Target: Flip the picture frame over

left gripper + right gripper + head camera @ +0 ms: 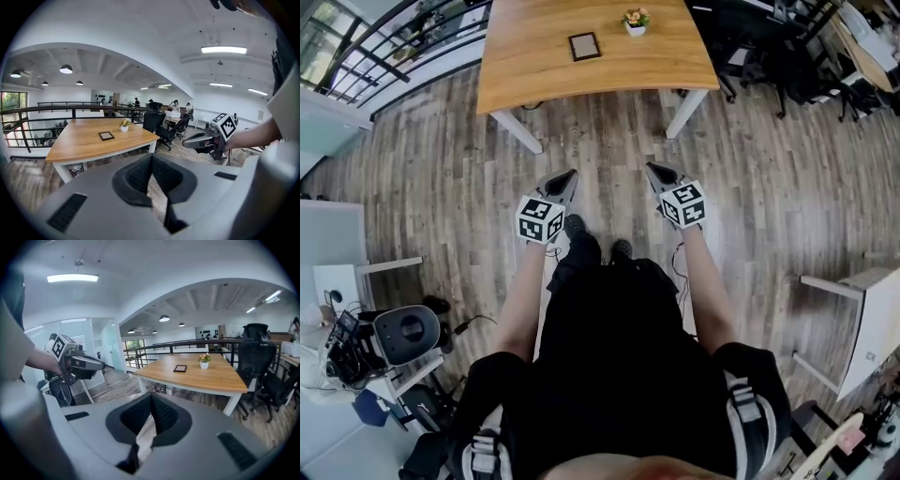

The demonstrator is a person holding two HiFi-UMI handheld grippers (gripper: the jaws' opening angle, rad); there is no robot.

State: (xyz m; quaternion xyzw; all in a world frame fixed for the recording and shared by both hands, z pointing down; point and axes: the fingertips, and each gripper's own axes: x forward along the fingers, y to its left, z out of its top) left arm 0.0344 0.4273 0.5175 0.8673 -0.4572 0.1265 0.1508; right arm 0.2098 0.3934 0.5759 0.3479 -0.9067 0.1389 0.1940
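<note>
Wooden counter [534, 56] carries the picture frame [584, 46], while left gripper [566, 179] and right gripper [657, 172] are closed, empty.

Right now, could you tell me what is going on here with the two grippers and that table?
A person stands short of the light wooden table, holding a gripper in each hand. The left gripper and the right gripper are both shut and empty, pointing toward the table. The small dark rectangular picture frame lies flat on the tabletop beside a small white flower pot, untouched.
</note>
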